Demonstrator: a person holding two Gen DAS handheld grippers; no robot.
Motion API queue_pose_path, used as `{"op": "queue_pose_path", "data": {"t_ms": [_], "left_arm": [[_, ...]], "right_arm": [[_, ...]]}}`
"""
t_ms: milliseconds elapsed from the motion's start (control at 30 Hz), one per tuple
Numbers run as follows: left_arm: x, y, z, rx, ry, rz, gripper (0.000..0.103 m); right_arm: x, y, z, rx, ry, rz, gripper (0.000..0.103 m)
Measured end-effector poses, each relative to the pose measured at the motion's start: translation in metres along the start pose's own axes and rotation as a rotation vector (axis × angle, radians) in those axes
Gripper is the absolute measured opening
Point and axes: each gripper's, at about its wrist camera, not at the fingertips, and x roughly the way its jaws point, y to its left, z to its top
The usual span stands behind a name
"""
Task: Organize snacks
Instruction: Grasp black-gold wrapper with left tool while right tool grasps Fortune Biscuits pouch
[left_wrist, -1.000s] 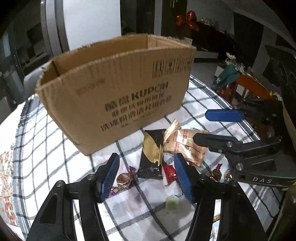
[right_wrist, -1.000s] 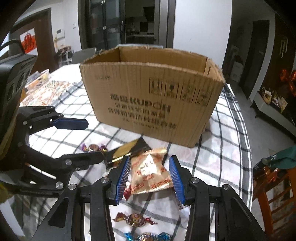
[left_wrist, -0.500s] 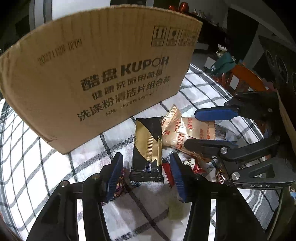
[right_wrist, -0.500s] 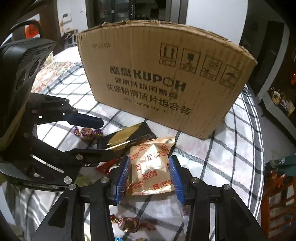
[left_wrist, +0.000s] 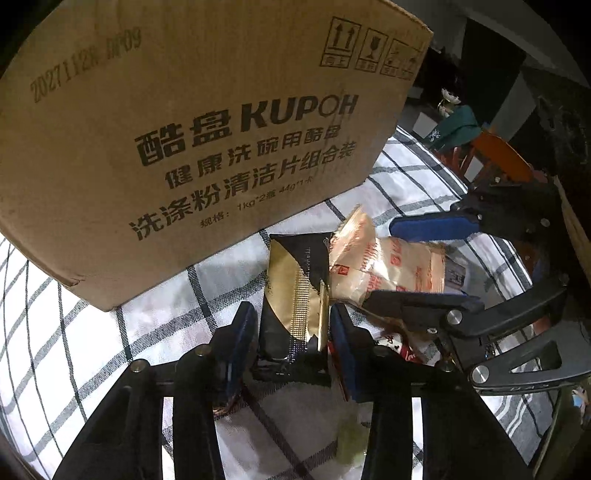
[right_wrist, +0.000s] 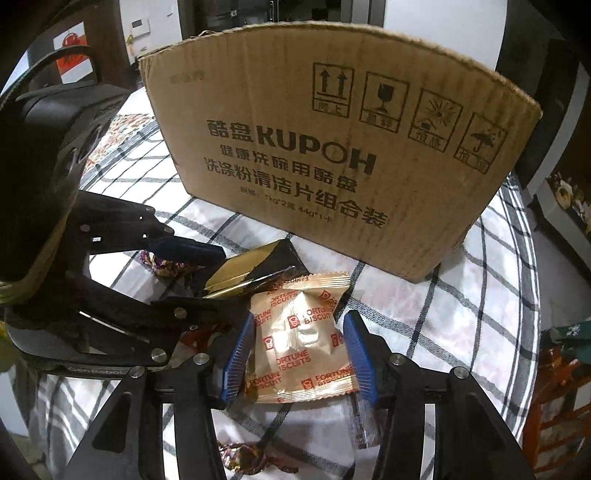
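right now i am at the pick-up step, both tools tipped down over the snack pile on the checked tablecloth (right_wrist: 461, 314), in front of the cardboard box (right_wrist: 332, 155); my left gripper (left_wrist: 291, 332) is closing around the black and gold snack packet (left_wrist: 295, 291), its blue pads just beside the packet's edges, and i cannot tell that they press yet; my right gripper (right_wrist: 299, 354) is opening, its pads standing either side of the fortune biscuits packet (right_wrist: 301, 336) without squeezing it, so neither packet is truly held; next, i judge, each tool must pinch its own packet firmly and lift it over the box's rim, keeping clear of the other since the two packets overlap; loose wrapped candies (right_wrist: 255, 458) lie nearby for later; readable writing: "fortune biscuits" in red on the beige packet; "kupoh" with chinese characters on the box, handling symbols along its top, and a stamped date code that seems to read "20271128 dp09".
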Motion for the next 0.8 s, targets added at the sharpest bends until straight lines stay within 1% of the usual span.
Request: {"op": "queue_pose_path", "data": {"t_ms": [100, 233, 300, 433, 533, 700, 800], "left_arm": [[0.0, 0.005, 0.002, -0.029, -0.002, -0.017, 0.04], [0.001, 0.004, 0.002, -0.022, -0.008, -0.002, 0.038], [0.001, 0.002, 0.002, -0.015, -0.009, 0.008, 0.034], [0.001, 0.003, 0.002, -0.02, -0.01, 0.013, 0.031], [0.0, 0.003, 0.001, -0.027, -0.012, 0.018, 0.03], [-0.01, 0.003, 0.0, -0.041, -0.032, 0.036, 0.03], [-0.022, 0.001, -0.002, -0.037, -0.051, 0.036, 0.03]], "right_arm": [[0.005, -0.002, -0.002, 0.013, 0.001, -0.006, 0.056], [0.005, 0.003, -0.005, -0.003, -0.021, -0.028, 0.056], [0.005, 0.006, -0.006, -0.009, -0.029, -0.036, 0.054], [0.004, 0.007, -0.006, 0.005, -0.037, -0.04, 0.051], [0.002, 0.007, -0.007, 0.018, -0.044, -0.038, 0.044], [-0.003, 0.008, -0.01, 0.034, -0.056, -0.047, 0.043], [-0.011, 0.01, -0.009, 0.038, -0.079, -0.052, 0.043]]}}
